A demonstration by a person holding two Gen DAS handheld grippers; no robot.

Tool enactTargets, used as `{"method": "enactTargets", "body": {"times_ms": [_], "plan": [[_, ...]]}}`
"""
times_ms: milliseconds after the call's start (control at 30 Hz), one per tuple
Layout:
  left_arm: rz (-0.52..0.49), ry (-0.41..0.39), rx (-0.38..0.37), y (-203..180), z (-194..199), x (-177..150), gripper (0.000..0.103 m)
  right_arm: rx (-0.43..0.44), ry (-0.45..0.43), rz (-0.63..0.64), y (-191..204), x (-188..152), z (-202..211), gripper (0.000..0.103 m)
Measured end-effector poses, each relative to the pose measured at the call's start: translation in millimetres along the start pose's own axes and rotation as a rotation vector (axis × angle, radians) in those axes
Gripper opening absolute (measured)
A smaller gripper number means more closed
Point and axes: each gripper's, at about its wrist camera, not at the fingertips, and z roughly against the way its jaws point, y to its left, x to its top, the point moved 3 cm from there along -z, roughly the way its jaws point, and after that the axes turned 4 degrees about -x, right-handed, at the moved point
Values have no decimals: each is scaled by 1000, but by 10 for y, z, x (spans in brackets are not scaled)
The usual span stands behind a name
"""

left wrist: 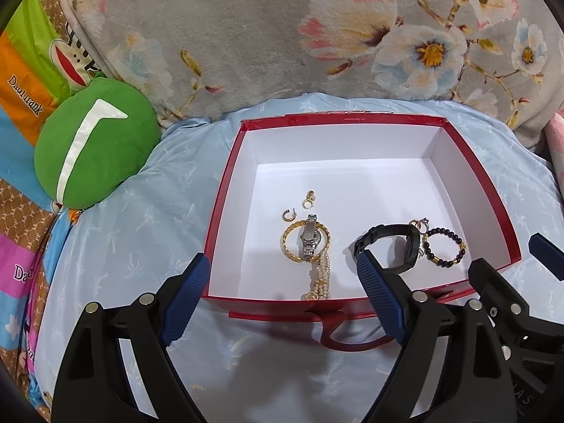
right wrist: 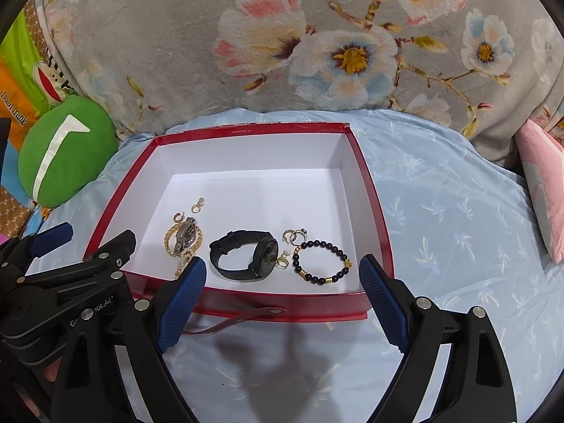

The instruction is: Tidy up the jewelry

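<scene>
A red box [left wrist: 225, 190] with a white inside [right wrist: 116, 190] sits on a light blue cover. In it lie a gold bangle [left wrist: 287, 246] with a small silver watch [left wrist: 308, 238] across it, a pearl bracelet [left wrist: 322, 278], small gold earrings [left wrist: 308, 199], a black watch [left wrist: 391, 236] [right wrist: 243, 255], rings [right wrist: 294, 236] and a black-and-gold bead bracelet [left wrist: 446, 250] [right wrist: 322, 257]. My left gripper [left wrist: 282, 299] is open and empty just in front of the box. My right gripper [right wrist: 283, 299] is open and empty beside it, also at the box's near wall.
A green round cushion [left wrist: 93, 144] lies left of the box. A grey flowered blanket [left wrist: 282, 35] rises behind it. A pink pillow [right wrist: 544, 183] is at the far right. A red strap [right wrist: 229, 319] hangs from the box's near wall.
</scene>
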Motion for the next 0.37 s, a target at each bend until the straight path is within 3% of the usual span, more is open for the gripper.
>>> {"method": "enactTargets", "body": {"times_ms": [367], "plan": [[6, 21, -22, 10, -56, -7, 82, -4, 2, 1, -14, -15, -16, 86]]}}
